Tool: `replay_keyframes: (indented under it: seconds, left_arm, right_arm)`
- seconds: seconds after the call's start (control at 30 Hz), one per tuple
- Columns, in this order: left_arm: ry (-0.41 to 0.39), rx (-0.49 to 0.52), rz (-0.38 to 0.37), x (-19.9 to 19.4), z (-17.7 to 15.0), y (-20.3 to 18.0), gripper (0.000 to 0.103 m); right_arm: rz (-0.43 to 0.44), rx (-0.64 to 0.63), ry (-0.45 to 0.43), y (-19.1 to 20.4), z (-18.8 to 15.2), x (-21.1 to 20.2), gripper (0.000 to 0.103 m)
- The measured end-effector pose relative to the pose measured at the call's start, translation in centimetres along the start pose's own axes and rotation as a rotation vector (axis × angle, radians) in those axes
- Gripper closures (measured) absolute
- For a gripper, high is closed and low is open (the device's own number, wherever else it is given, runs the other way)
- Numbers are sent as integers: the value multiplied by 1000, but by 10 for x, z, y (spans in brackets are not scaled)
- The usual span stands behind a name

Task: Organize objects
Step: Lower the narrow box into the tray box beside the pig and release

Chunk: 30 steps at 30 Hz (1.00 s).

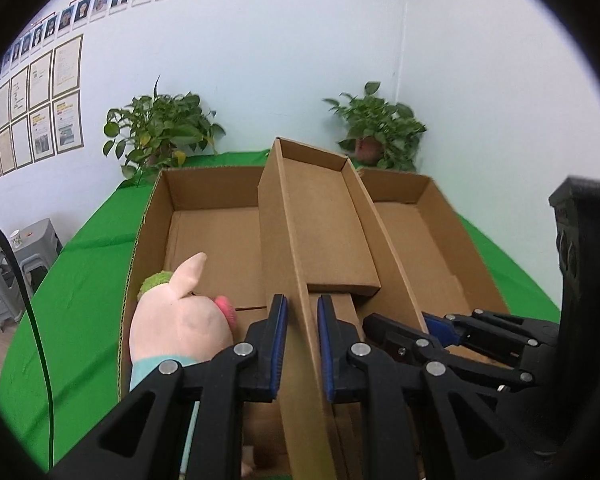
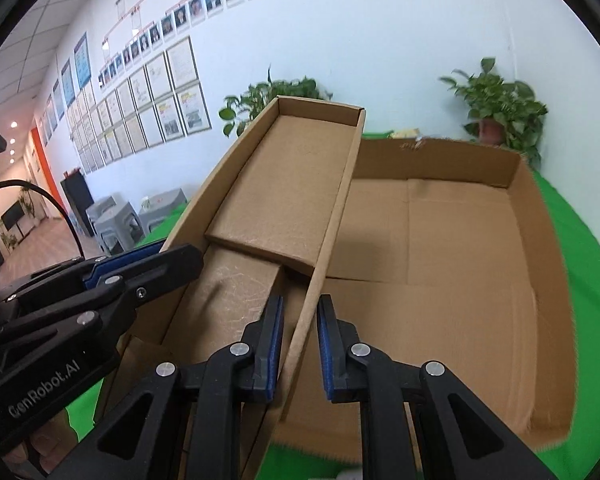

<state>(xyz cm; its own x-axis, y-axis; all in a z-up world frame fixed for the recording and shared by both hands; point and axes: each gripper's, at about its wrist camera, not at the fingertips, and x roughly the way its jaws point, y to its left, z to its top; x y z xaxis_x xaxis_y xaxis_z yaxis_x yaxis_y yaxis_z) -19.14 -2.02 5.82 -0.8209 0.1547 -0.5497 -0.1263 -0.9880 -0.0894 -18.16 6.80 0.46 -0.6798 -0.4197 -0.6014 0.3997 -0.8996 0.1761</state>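
A long narrow cardboard tray point(image 1: 320, 216) point(image 2: 284, 188) is held tilted above a large shallow cardboard box point(image 1: 204, 200) point(image 2: 460, 240). My left gripper point(image 1: 302, 344) straddles the tray's left wall, jaws slightly apart around the thin cardboard. My right gripper point(image 2: 300, 344) straddles the tray's right wall the same way; it also shows in the left wrist view point(image 1: 404, 326). The left gripper also shows in the right wrist view point(image 2: 148, 264). A pink plush pig point(image 1: 180, 320) with a teal shirt lies in the big box's left near corner.
The box sits on a green cloth-covered table point(image 1: 80, 280). Two potted plants point(image 1: 160, 132) point(image 1: 376, 128) stand at the table's back edge by the wall. Grey stools point(image 1: 4, 276) stand on the floor to the left.
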Motion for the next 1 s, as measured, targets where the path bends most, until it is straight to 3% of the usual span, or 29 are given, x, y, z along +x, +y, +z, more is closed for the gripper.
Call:
replay_keyframes:
  seconds: [0.17, 0.37, 0.5, 0.63, 0.87, 1.0]
  left_arm:
    - [92, -6, 32, 38, -9, 11, 89]
    - [191, 12, 76, 63, -33, 15, 92]
    - [192, 43, 103, 60, -36, 12, 91]
    - [208, 36, 80, 55, -35, 14, 88]
    - [157, -29, 47, 23, -35, 31, 89]
    - [118, -38, 74, 8, -37, 39, 89]
  right_arm:
    - [-2, -3, 66, -15, 10, 54, 90]
    - [6, 24, 149, -27, -11, 102, 90]
    - [21, 38, 160, -32, -19, 117, 90]
    - [23, 46, 168, -32, -26, 125, 91]
    - [-27, 21, 168, -13, -31, 130, 91]
    - [-73, -7, 200, 4, -20, 130, 92]
